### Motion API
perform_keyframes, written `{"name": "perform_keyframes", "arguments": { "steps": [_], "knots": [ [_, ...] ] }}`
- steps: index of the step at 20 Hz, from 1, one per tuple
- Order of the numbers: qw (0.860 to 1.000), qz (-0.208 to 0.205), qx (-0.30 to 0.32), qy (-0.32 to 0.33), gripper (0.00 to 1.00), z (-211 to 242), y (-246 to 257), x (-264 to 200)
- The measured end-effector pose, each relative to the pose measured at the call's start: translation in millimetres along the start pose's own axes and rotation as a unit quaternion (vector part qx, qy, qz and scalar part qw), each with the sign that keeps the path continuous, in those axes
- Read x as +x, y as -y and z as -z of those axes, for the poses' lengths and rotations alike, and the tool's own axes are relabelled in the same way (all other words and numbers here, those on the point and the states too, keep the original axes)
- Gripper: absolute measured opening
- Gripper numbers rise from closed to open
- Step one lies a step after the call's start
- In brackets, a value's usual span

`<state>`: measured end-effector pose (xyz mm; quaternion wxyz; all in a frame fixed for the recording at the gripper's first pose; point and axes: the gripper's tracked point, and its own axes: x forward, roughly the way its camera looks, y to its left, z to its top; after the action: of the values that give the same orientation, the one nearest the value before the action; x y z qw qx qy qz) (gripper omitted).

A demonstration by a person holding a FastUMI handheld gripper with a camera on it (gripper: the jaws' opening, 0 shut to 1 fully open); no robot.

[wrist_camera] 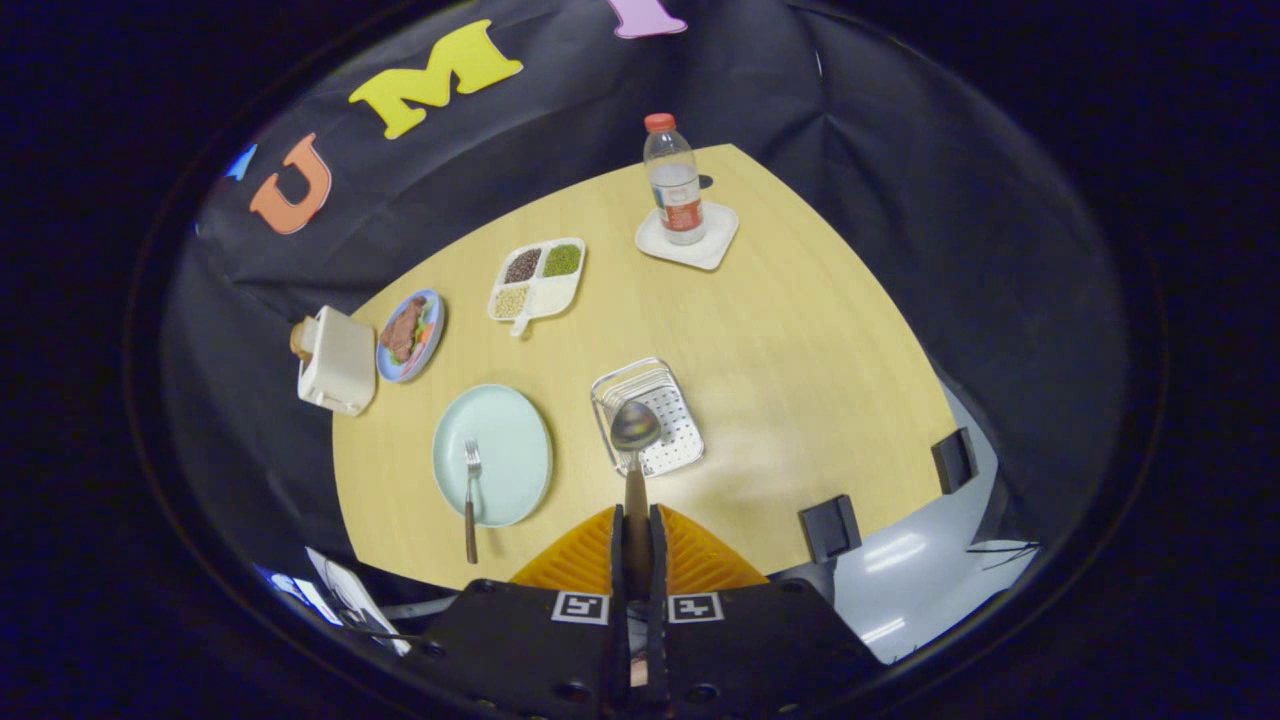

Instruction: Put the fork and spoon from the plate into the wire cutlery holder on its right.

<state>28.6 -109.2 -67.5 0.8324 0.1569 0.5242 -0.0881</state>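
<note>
My gripper (pixel 636 530) is shut on the brown handle of a spoon (pixel 635 428), whose metal bowl points forward and hangs over the near part of the wire cutlery holder (pixel 650 412). The holder sits on the wooden table just ahead of my fingers. To its left lies a pale green plate (pixel 505 440) with a fork (pixel 471 492) on it, tines pointing away and the brown handle sticking out over the plate's near rim.
Beyond the plate stand a white toaster (pixel 338 362), a blue plate of food (pixel 410 335) and a white divided dish of grains (pixel 537 278). A water bottle (pixel 674 180) stands on a white coaster (pixel 690 238) at the far side. Black clamps (pixel 830 525) grip the table's near edge.
</note>
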Motion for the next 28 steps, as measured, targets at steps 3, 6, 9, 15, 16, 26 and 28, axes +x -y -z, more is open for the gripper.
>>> {"name": "perform_keyframes", "arguments": {
  "steps": [3,6,9,15,16,26,28],
  "knots": [
    [1.000,0.010,0.000,-0.012,0.07,-5,3,13],
    [1.000,0.010,0.003,-0.019,0.07,-9,1,23],
    [1.000,0.000,0.010,-0.015,0.24,-10,-6,24],
    [1.000,-0.023,-0.014,0.010,0.79,-4,-37,1],
    [0.999,-0.029,-0.021,0.015,0.82,-1,-47,-2],
    [0.990,-0.056,-0.128,-0.026,0.95,111,-175,38],
    [0.989,-0.048,-0.135,-0.036,0.95,126,-190,60]
  ]
}}
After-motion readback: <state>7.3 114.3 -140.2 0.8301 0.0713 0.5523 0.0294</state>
